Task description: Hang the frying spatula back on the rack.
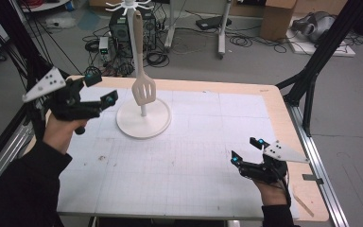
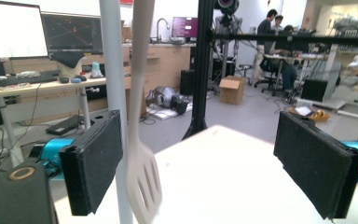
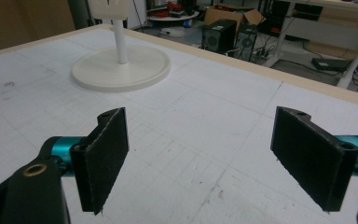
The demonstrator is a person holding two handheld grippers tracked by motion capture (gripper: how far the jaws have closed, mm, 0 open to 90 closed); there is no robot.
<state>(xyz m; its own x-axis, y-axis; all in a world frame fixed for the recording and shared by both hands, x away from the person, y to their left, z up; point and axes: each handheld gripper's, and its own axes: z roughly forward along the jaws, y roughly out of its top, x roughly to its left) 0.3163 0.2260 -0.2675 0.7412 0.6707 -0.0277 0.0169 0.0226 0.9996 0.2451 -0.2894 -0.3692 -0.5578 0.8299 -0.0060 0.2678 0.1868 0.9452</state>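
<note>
There is no writing or brand to read on anything here. There is one spatula [image 1: 141, 71], one stand [image 1: 143, 118] and two grippers. The stand is white, with a round base and a thin pole, and it sits on the table [image 1: 194, 156] near the far edge, closer to the far left corner. At the top of the pole are little white hooks, and the spatula hangs from there with its handle up and its flat end down. The flat end has slots in it and hangs just above the round base, close beside the pole. The left gripper [image 1: 98, 90] is up in the air by the far left corner of the table, just left of the stand. Its jaws are wide open and nothing is in them. In the left gripper view the pole and the spatula [image 2: 142, 186] show close by the left pad, and the spatula looks a bit blurry; they are not pinched, and I cannot tell if the pad touches them. The right gripper [image 1: 246, 150] is near the right edge of the table, closer to the near right corner, well apart from the stand. Its jaws are wide open too, and they hold nothing. In the right gripper view there is bare white table between the two black pads, and the stand [image 3: 121, 67] sits farther off
</note>
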